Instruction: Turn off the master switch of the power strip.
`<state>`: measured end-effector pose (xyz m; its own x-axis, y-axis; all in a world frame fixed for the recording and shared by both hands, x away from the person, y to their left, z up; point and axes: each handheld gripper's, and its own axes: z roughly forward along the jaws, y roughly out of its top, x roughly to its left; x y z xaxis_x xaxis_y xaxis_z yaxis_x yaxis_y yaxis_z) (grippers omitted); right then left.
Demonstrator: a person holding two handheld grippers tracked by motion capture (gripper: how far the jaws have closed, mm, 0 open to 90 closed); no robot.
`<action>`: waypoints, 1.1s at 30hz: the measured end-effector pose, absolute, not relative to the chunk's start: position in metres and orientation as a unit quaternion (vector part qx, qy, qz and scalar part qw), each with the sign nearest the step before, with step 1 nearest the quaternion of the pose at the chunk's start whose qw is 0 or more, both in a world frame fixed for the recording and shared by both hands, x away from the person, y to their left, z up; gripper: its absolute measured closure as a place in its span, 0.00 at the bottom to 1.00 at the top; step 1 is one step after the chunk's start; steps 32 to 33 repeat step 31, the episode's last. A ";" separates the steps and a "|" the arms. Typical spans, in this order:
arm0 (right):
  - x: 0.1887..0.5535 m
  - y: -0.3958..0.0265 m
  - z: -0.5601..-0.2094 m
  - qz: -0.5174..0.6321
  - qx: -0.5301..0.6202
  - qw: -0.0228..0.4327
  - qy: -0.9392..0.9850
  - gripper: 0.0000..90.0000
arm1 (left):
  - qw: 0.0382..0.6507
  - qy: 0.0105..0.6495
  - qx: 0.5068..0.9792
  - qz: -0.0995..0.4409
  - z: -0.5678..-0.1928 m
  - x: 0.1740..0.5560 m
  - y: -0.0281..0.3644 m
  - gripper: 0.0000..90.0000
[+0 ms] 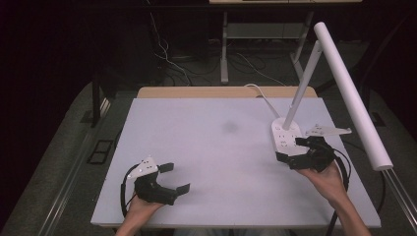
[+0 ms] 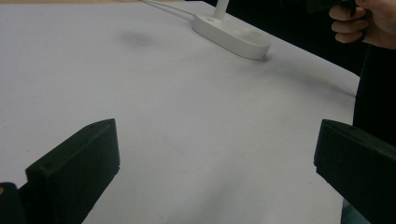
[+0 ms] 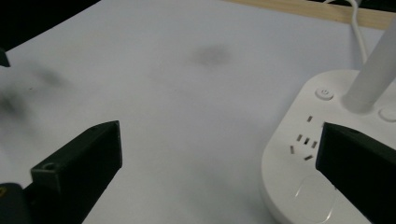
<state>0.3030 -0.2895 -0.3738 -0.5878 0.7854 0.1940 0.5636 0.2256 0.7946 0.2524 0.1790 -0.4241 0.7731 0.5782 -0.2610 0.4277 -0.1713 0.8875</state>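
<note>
— Desk first, from the left: where does each tool stand?

— Left tool rests near the front left corner, jaws spread wide with nothing between them. Left gripper view shows bare white surface between its 2 black jaws. Right tool is at the near end of the lamp base, jaws also spread, gripping nothing yet.

— And the lamp itself?

— Desk lamp, white, on the right half of the desk. Its oval base sits flat, the stem leans up and to the right, and the long lamp head slants out over the right edge. Right gripper view puts 1 jaw over the near end of the base and the other over open desk to its left.

— So the step in hand?

— Looks like a reach for the base, maybe for the power button beside the stem. I'd keep the tool low and level, come in slowly, and steer clear of the stem. Any press should go straight down so the base does not slide.

— Count, please.

— 1 lamp, 1 white cord running off the back, 2 tools, 1 power button, 1 socket cluster I can read clearly in the right gripper view, and 1 faint dark smudge mid-desk.
</note>
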 end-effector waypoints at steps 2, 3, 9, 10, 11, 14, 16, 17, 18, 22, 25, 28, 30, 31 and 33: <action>0.299 -0.289 -0.376 0.447 0.437 0.121 0.771 0.00 | 0.553 0.330 0.762 0.068 -0.424 0.252 0.179 0.00; 0.297 -0.289 -0.377 0.449 0.437 0.119 0.770 0.00 | 0.553 0.330 0.762 0.068 -0.424 0.252 0.179 0.00; 0.285 -0.290 -0.388 0.457 0.439 0.113 0.765 0.00 | 0.553 0.329 0.763 0.069 -0.424 0.252 0.180 0.00; 0.282 -0.291 -0.390 0.459 0.440 0.112 0.764 0.00 | 0.553 0.329 0.763 0.069 -0.424 0.252 0.180 0.00; 0.281 -0.291 -0.392 0.460 0.441 0.111 0.762 0.00 | 0.553 0.330 0.762 0.069 -0.424 0.252 0.180 0.00; 0.275 -0.293 -0.399 0.463 0.446 0.105 0.759 0.00 | 0.551 0.328 0.764 0.069 -0.424 0.253 0.180 0.00; 0.271 -0.294 -0.402 0.464 0.446 0.104 0.758 0.00 | 0.551 0.328 0.764 0.069 -0.424 0.252 0.179 0.00; 0.269 -0.295 -0.404 0.467 0.447 0.103 0.756 0.00 | 0.552 0.328 0.764 0.069 -0.424 0.252 0.179 0.00; 0.268 -0.295 -0.405 0.468 0.447 0.104 0.755 0.00 | 0.552 0.328 0.763 0.069 -0.424 0.252 0.179 0.00; 0.261 -0.296 -0.410 0.471 0.450 0.102 0.752 0.00 | 0.551 0.329 0.764 0.069 -0.424 0.253 0.179 0.00; 0.256 -0.295 -0.413 0.470 0.450 0.098 0.753 0.00 | 0.549 0.329 0.765 0.069 -0.424 0.253 0.179 0.00; 0.252 -0.294 -0.416 0.471 0.449 0.099 0.753 0.00 | 0.549 0.330 0.765 0.069 -0.424 0.253 0.179 0.00; 0.251 -0.293 -0.416 0.472 0.448 0.099 0.753 0.00 | 0.548 0.330 0.766 0.068 -0.425 0.253 0.179 0.00; 0.251 -0.293 -0.417 0.473 0.447 0.100 0.753 0.00 | 0.548 0.330 0.765 0.068 -0.425 0.253 0.179 0.00; 0.251 -0.293 -0.417 0.473 0.447 0.100 0.753 0.00 | 0.548 0.330 0.765 0.068 -0.425 0.253 0.179 0.00</action>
